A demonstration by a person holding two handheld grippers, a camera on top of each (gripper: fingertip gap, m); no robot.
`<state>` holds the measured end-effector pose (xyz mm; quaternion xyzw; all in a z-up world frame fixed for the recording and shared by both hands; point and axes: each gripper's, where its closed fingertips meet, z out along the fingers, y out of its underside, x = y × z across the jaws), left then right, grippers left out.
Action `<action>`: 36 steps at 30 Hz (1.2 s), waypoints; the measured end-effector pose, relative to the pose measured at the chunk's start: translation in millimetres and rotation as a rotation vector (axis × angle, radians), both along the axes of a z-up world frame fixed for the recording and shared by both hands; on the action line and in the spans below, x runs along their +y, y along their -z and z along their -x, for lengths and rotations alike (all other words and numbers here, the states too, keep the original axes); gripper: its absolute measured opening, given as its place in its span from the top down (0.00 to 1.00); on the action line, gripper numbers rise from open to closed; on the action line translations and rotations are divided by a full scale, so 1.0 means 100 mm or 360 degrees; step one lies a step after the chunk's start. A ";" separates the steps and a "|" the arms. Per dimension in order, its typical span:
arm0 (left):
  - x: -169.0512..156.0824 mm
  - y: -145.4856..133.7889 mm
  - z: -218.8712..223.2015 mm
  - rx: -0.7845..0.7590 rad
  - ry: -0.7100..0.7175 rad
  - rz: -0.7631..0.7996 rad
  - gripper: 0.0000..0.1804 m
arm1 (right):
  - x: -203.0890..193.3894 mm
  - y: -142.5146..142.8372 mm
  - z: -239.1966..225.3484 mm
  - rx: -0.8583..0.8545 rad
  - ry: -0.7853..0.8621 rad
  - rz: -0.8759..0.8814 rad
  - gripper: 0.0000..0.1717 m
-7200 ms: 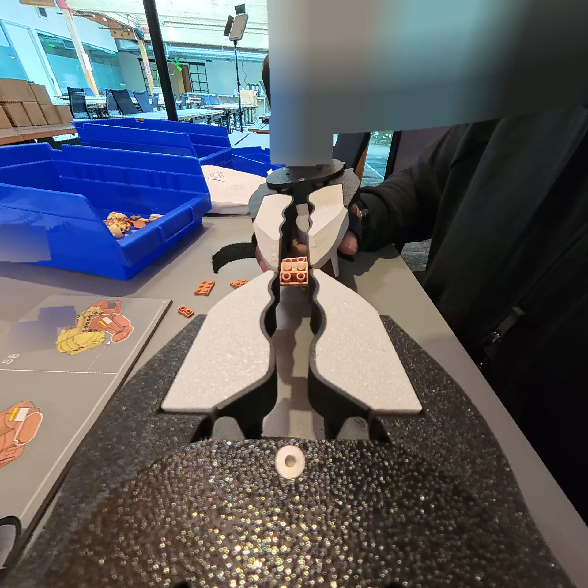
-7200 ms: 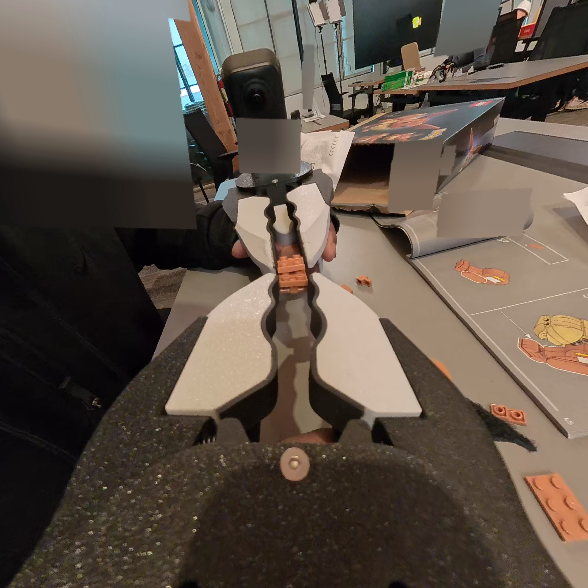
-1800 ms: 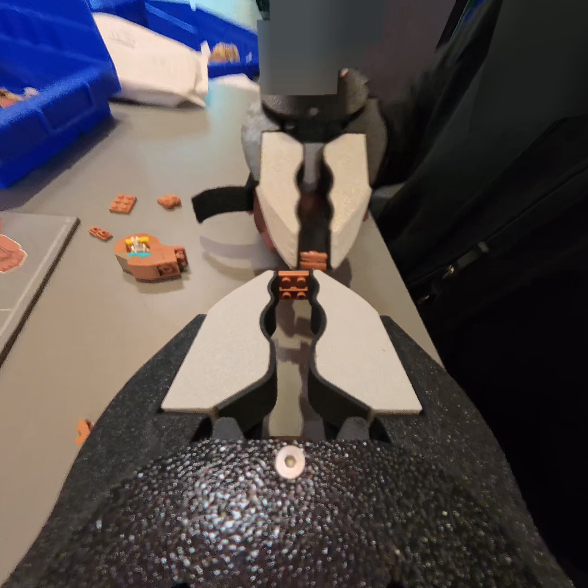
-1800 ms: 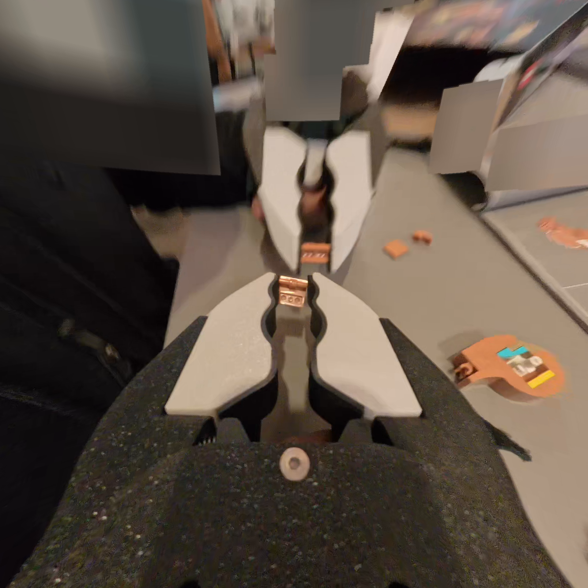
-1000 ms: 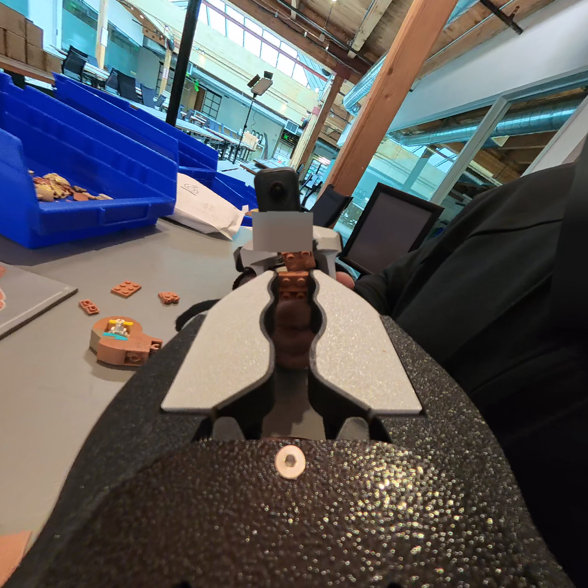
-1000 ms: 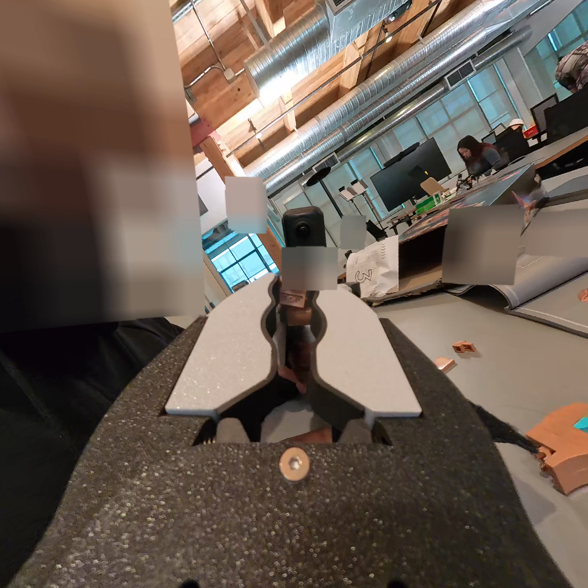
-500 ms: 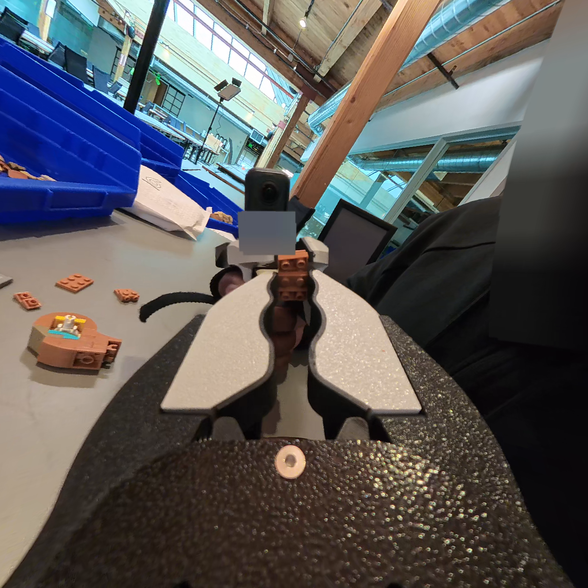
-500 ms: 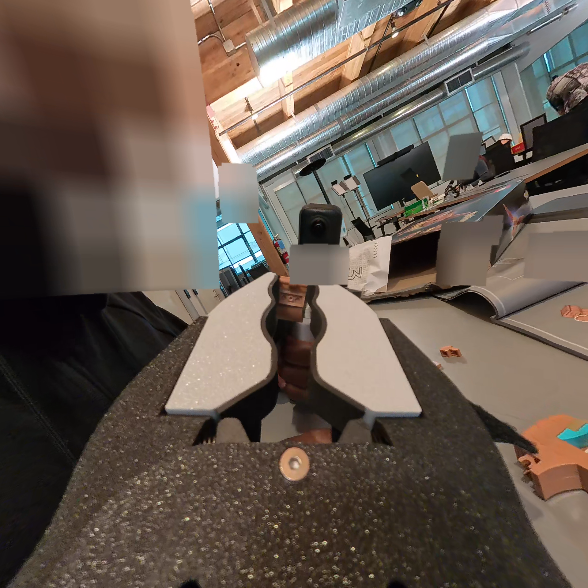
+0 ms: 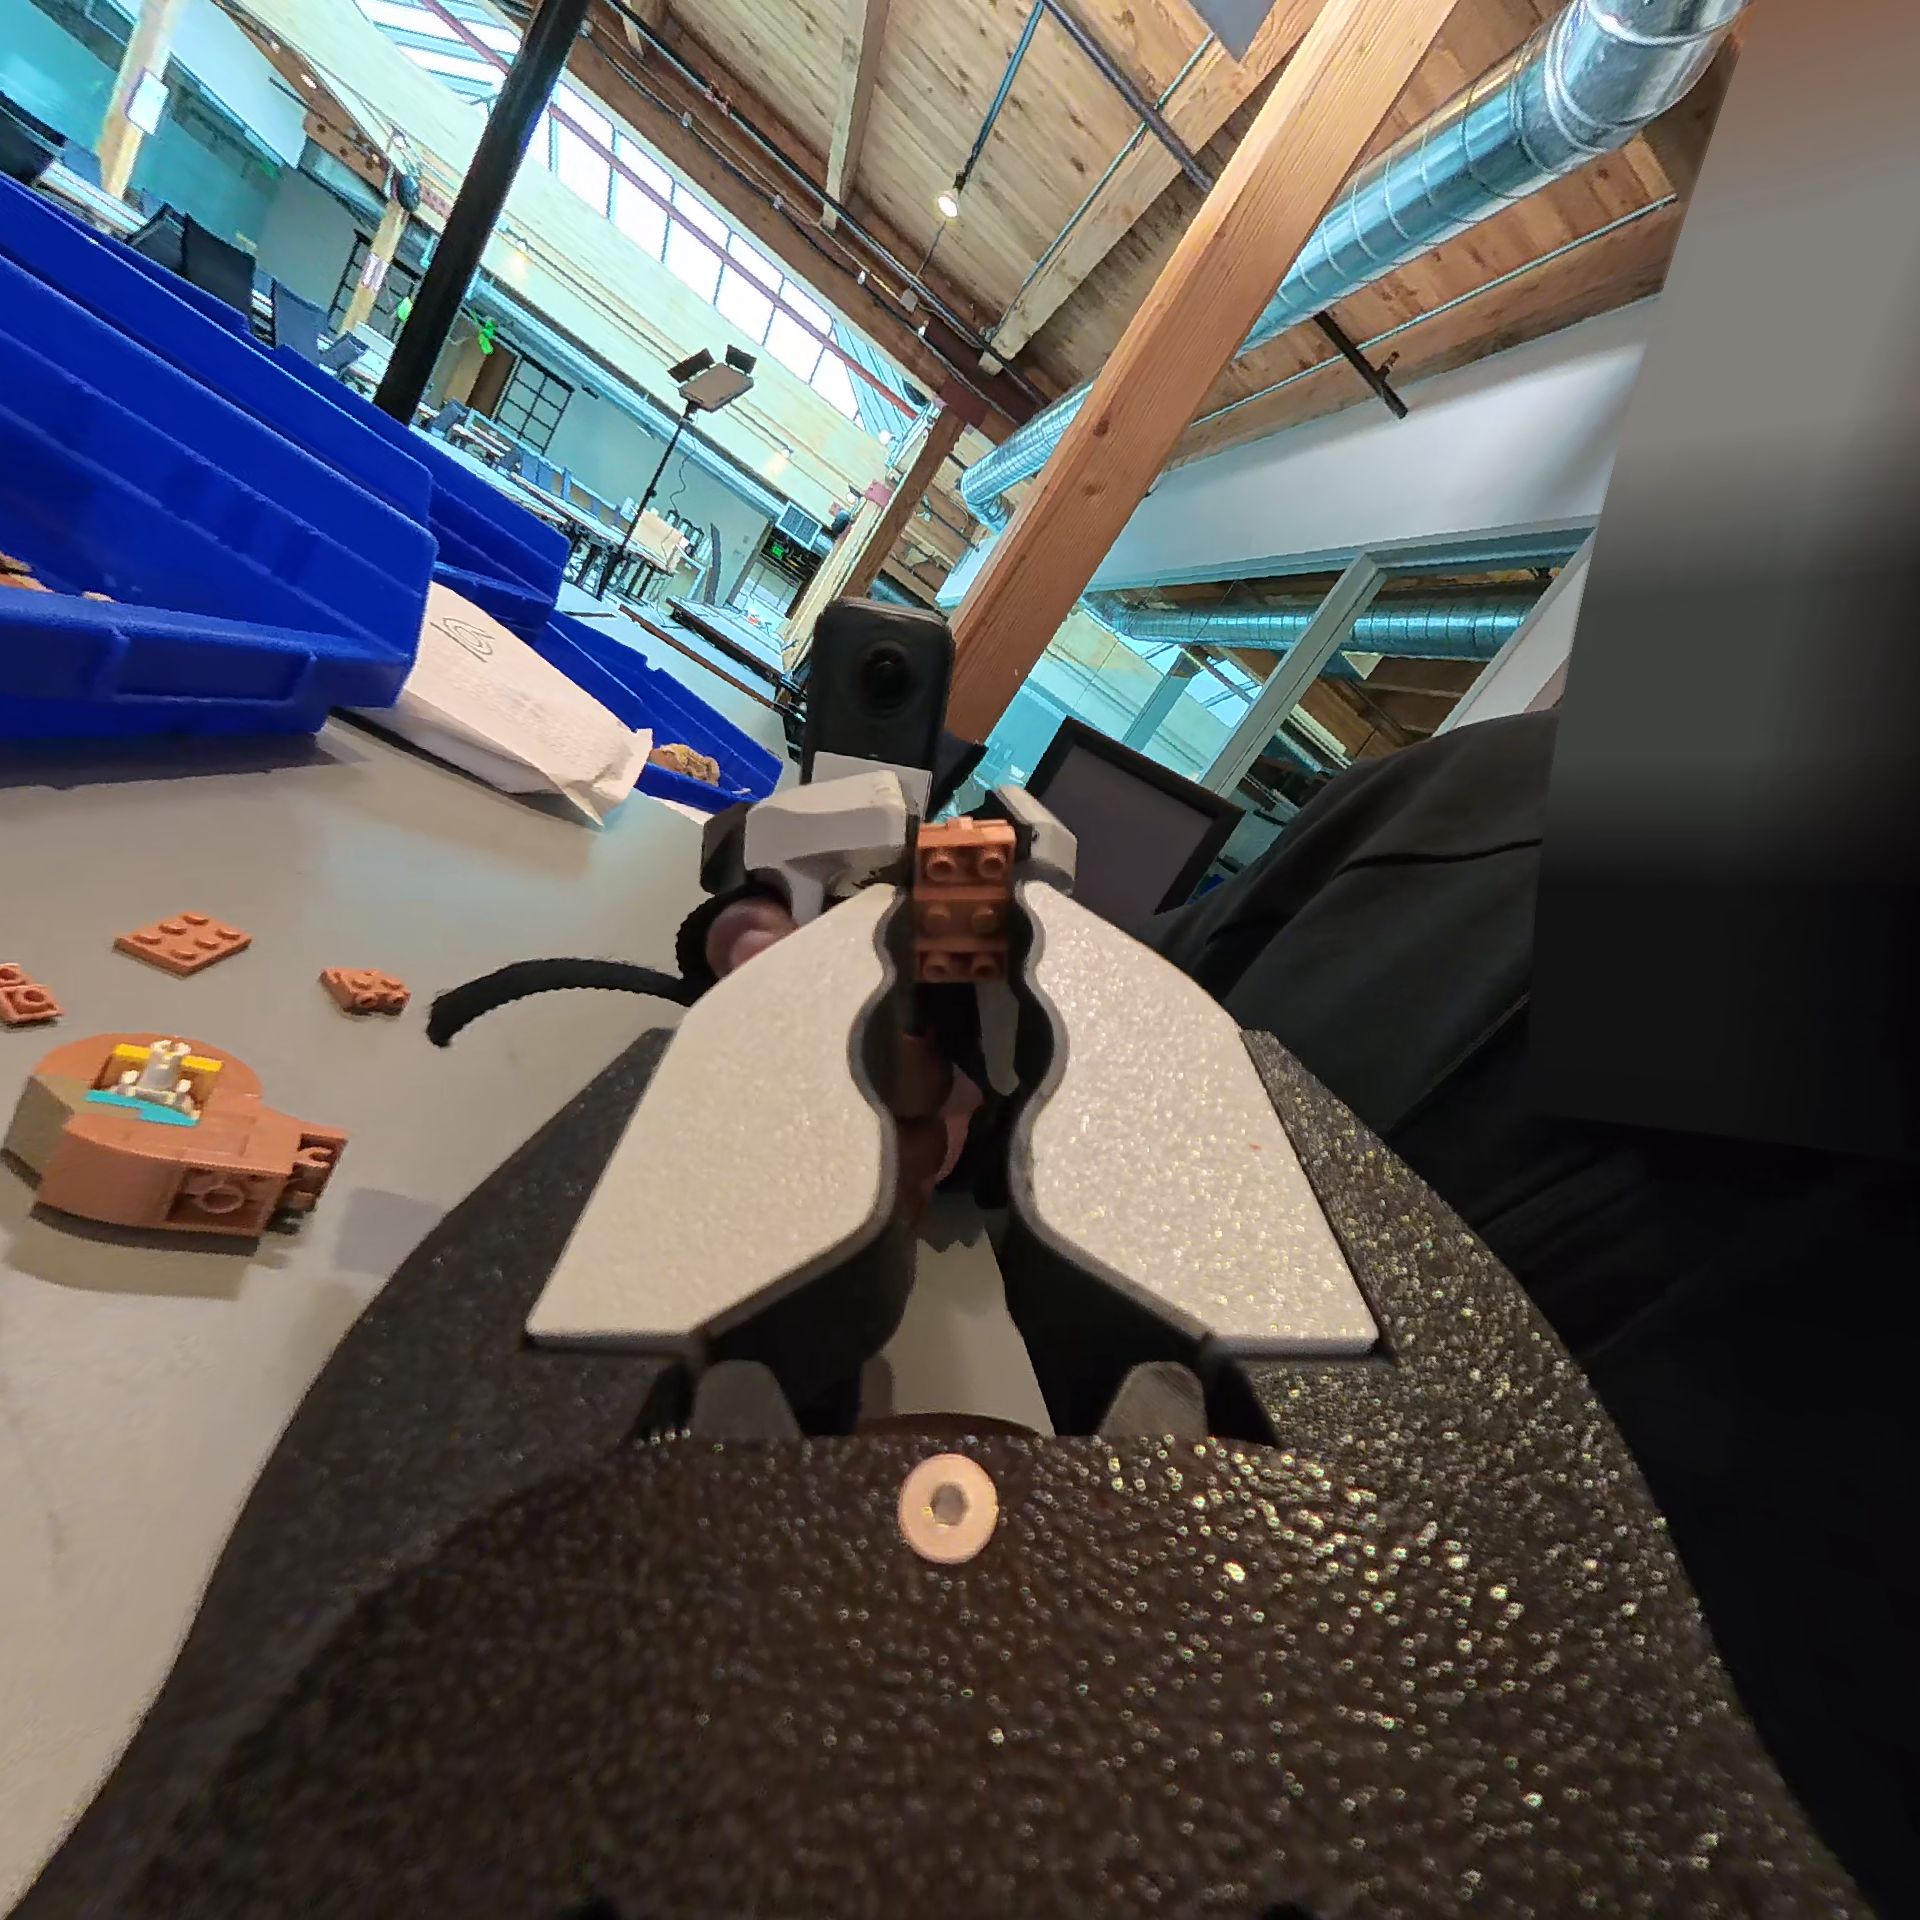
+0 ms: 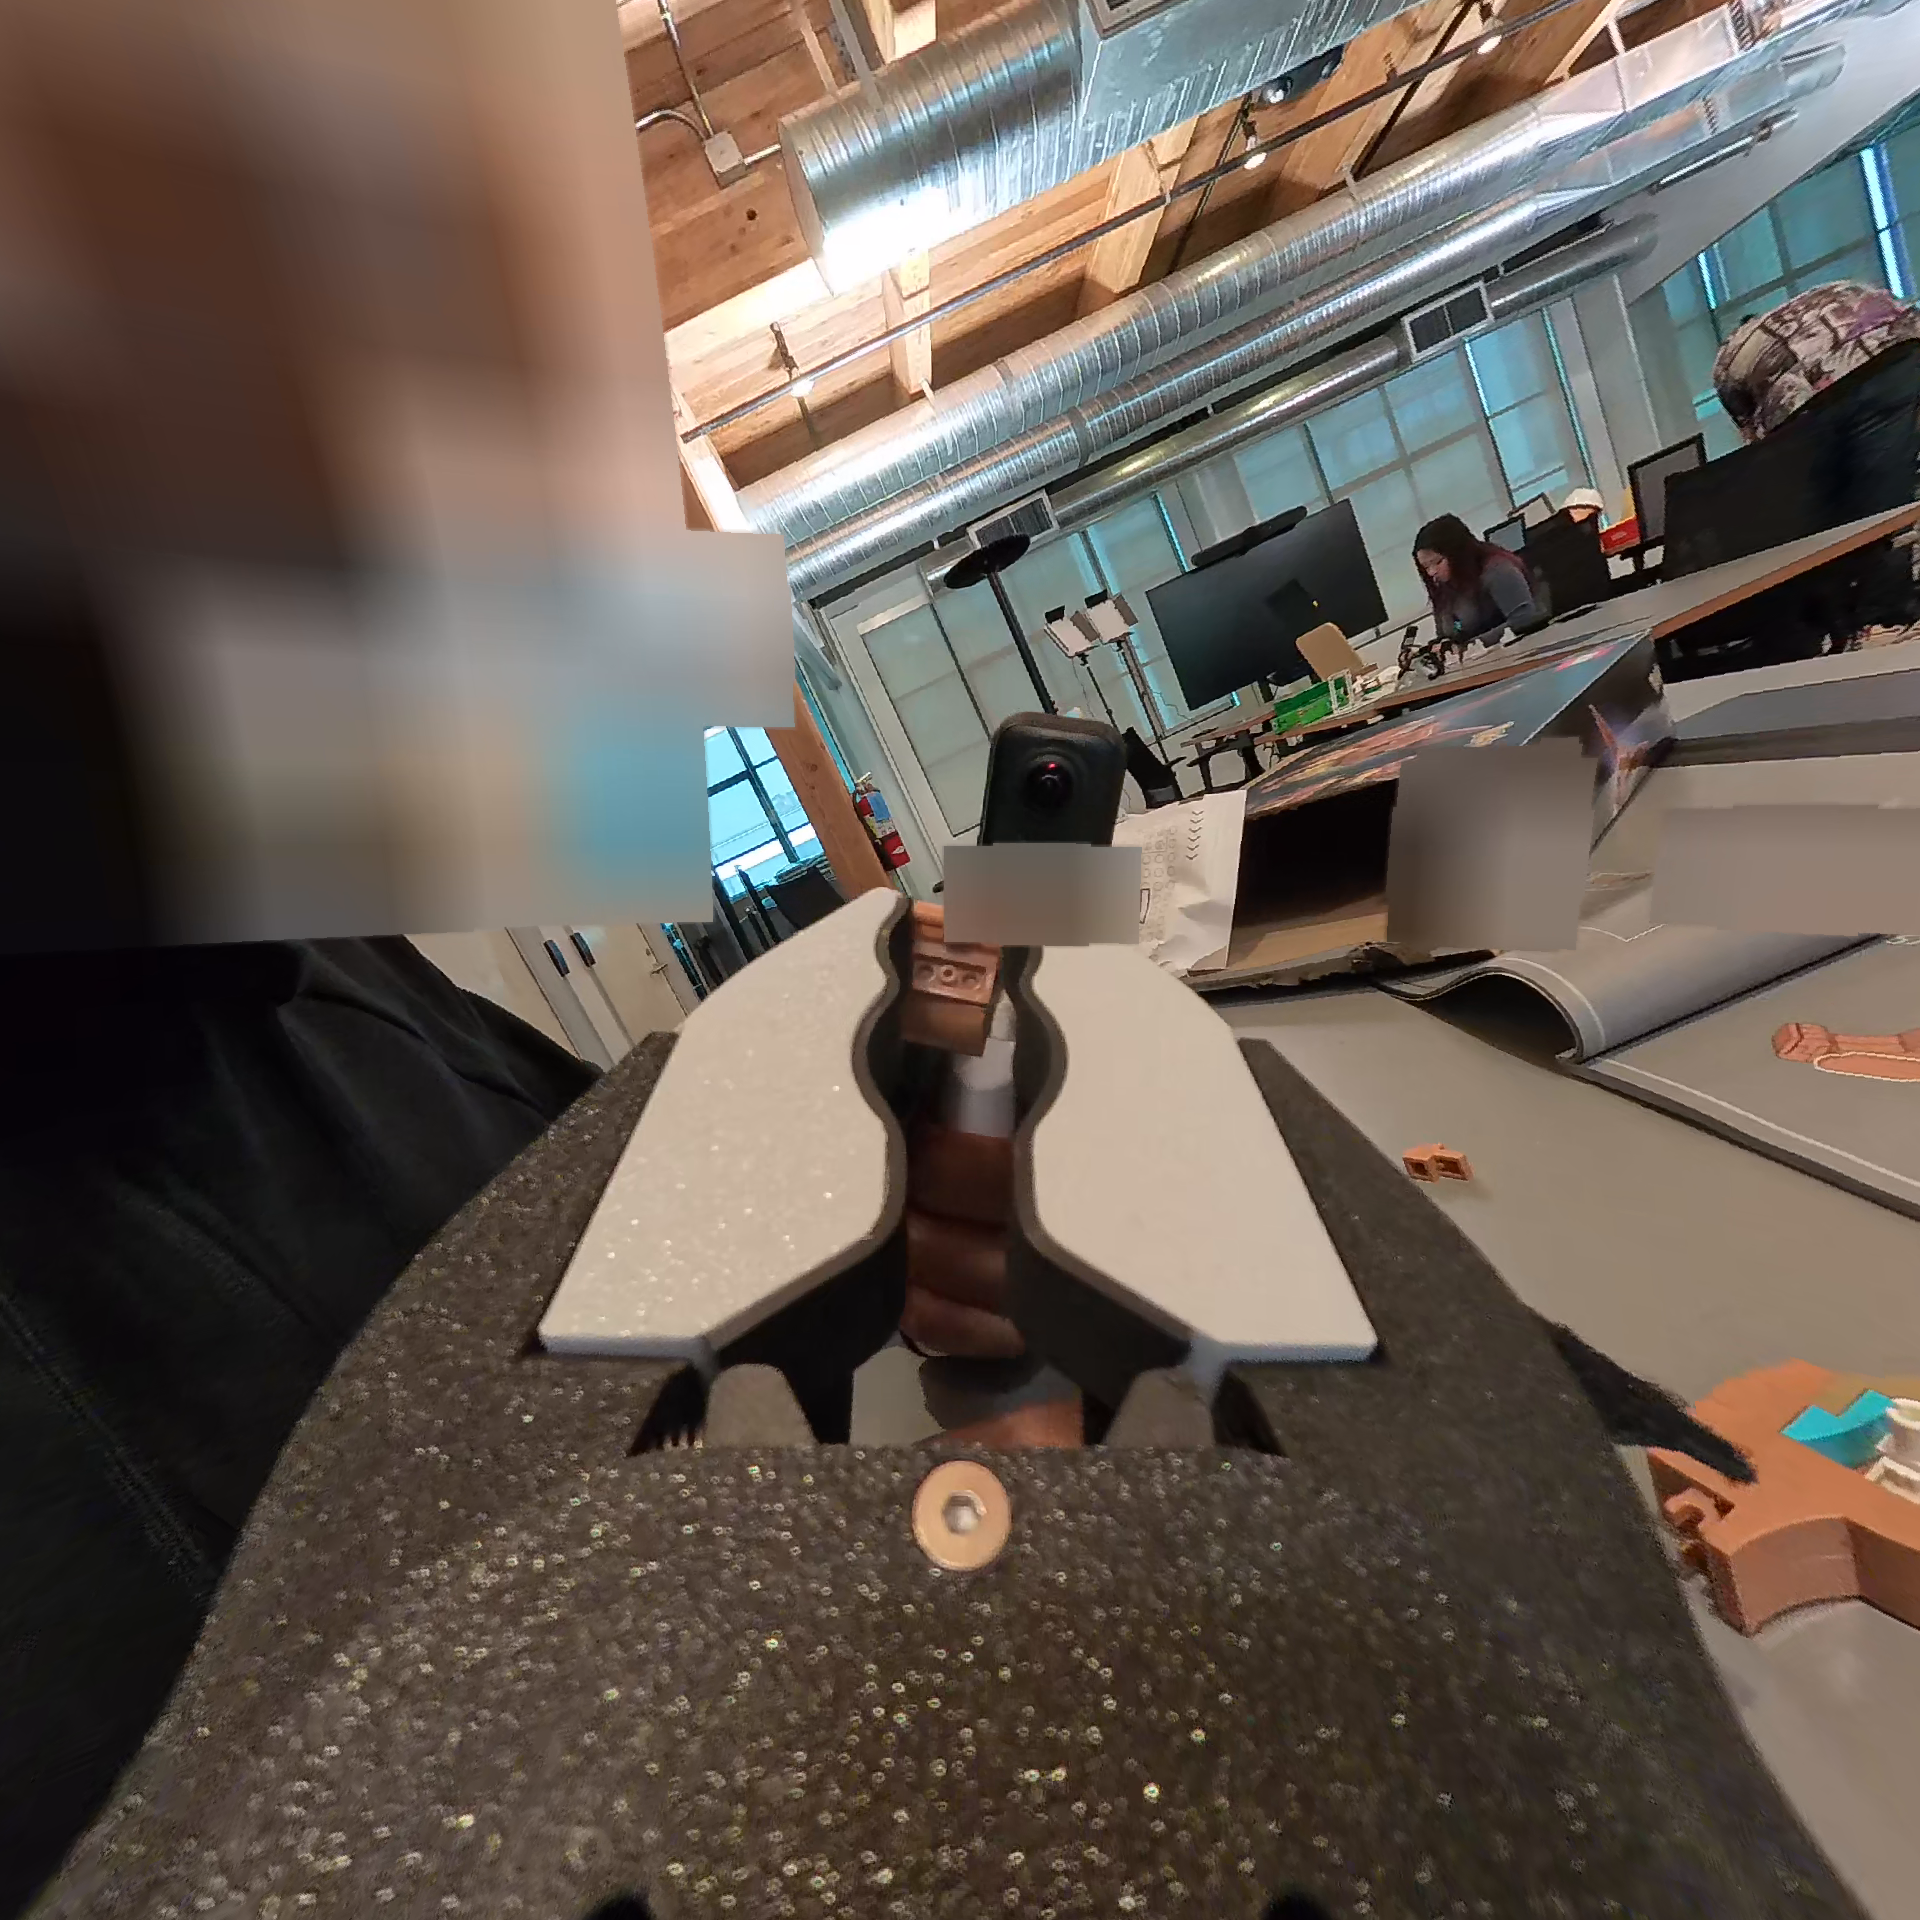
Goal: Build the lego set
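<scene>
1. Presently, the left hand-held gripper (image 9: 961,940) is clamped on a small brown brick piece (image 9: 961,930). The piece is pinched between the grey fingers (image 9: 790,1091) right at their tips, studs facing the camera.
2. Opposite it, the right hand-held gripper (image 10: 951,977) is closed on a second brown brick piece (image 10: 948,997). Part of its tip is covered by a blurred patch.
3. In the left wrist view the two pieces are seen as one unbroken brown column. Roughly two seconds earlier they were held tip to tip with a gap between them, so they now appear to be pressed together.
4. Since then both tools have also been tilted upward, and ceiling beams and ducts now fill the upper half of each view.
5. A dark sleeve (image 9: 1403,883) of the person is seen beside the tools.
6. On the grey surface (image 9: 364,862), to the left, a rounded brown assembly (image 9: 156,1132) with teal and yellow parts is left standing. Loose brown plates (image 9: 184,942) lie beyond it.
7. Farther off, blue bins (image 9: 208,582) and a white bag (image 9: 520,717) are seen. An open booklet (image 10: 1714,1039) and a cardboard box (image 10: 1320,862) lie on the other side.
</scene>
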<state>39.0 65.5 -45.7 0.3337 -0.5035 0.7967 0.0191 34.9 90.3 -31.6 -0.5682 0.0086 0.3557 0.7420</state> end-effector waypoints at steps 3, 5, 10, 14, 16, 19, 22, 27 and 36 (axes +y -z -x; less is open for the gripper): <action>0.00 -0.01 0.00 -0.0016 -0.0011 0.0012 0.91 | -0.01 -0.01 0.00 0.0006 -0.0003 -0.0008 0.91; 0.00 -0.02 0.01 -0.0030 -0.0014 0.0013 0.91 | -0.01 -0.02 0.01 0.0015 -0.0018 -0.0010 0.91; -0.01 -0.04 0.03 -0.0044 0.0005 0.0052 0.91 | -0.03 -0.04 0.02 0.0041 -0.0049 -0.0026 0.91; -0.01 -0.05 0.05 -0.0050 0.0012 0.0075 0.91 | -0.03 -0.05 0.03 0.0053 -0.0065 -0.0035 0.90; -0.01 -0.05 0.05 -0.0052 0.0009 0.0087 0.91 | -0.04 -0.06 0.04 0.0053 -0.0063 -0.0039 0.90; -0.01 -0.05 0.05 -0.0046 0.0006 0.0093 0.91 | -0.03 -0.06 0.04 0.0047 -0.0046 -0.0043 0.90; -0.01 -0.06 0.05 -0.0029 0.0005 0.0130 0.91 | -0.03 -0.06 0.03 0.0054 -0.0017 -0.0050 0.90; 0.00 -0.07 0.06 -0.0028 -0.0007 0.0140 0.91 | -0.02 -0.07 0.04 0.0029 0.0024 -0.0063 0.90; 0.00 -0.08 0.07 -0.0011 0.0007 0.0172 0.91 | -0.01 -0.07 0.04 0.0015 0.0054 -0.0069 0.90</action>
